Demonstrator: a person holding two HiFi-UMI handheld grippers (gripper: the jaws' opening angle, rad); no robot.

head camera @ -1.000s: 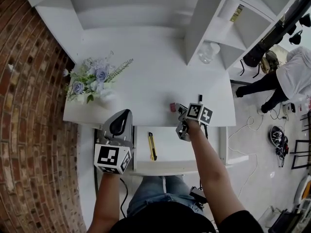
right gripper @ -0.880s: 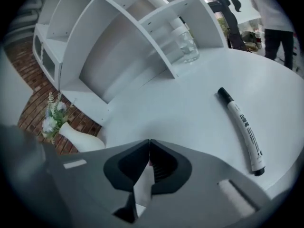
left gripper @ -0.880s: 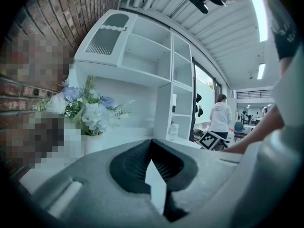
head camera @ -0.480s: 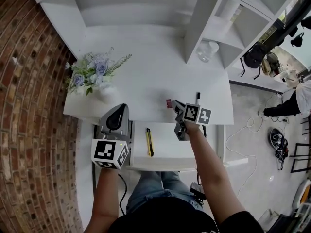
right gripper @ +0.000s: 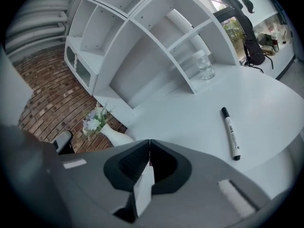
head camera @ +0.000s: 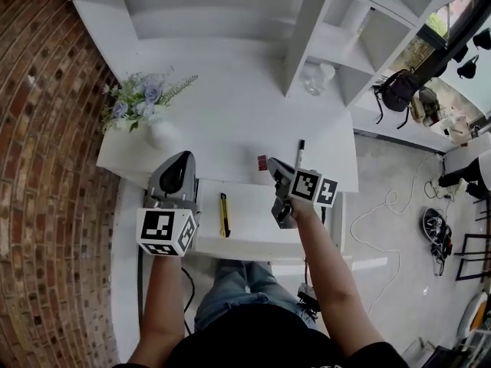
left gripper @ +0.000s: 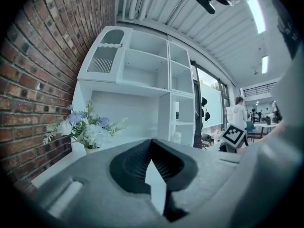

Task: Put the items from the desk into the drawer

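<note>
The white bench (head camera: pixel 230 121) with its shelf unit fills most of my head view. Under its front edge the drawer (head camera: pixel 249 221) is pulled open. A vase of flowers (head camera: pixel 142 102) stands at the left end of the bench and a glass (head camera: pixel 313 79) stands in a shelf compartment. I think these two are not part of the job, but I am not sure.

Inside the drawer a yellow knife (head camera: pixel 224 225) already lies, so one item is done. A black marker (head camera: pixel 299 153) is still on the bench, near the front edge, and beside it there is a small red thing (head camera: pixel 262 162). I judge that the task is about one third done, with these two small items left.

The right tool (right gripper: pixel 149 144) is above the front of the bench with its jaws fully together. In its own view I see nothing between them. In the head view the red thing is just at its tip, but I cannot tell if it is pinched or only lies on the bench below. The marker is well apart from this tool.

The left tool (left gripper: pixel 151 144) is above the left side of the drawer, jaws closed, and it holds nothing
</note>
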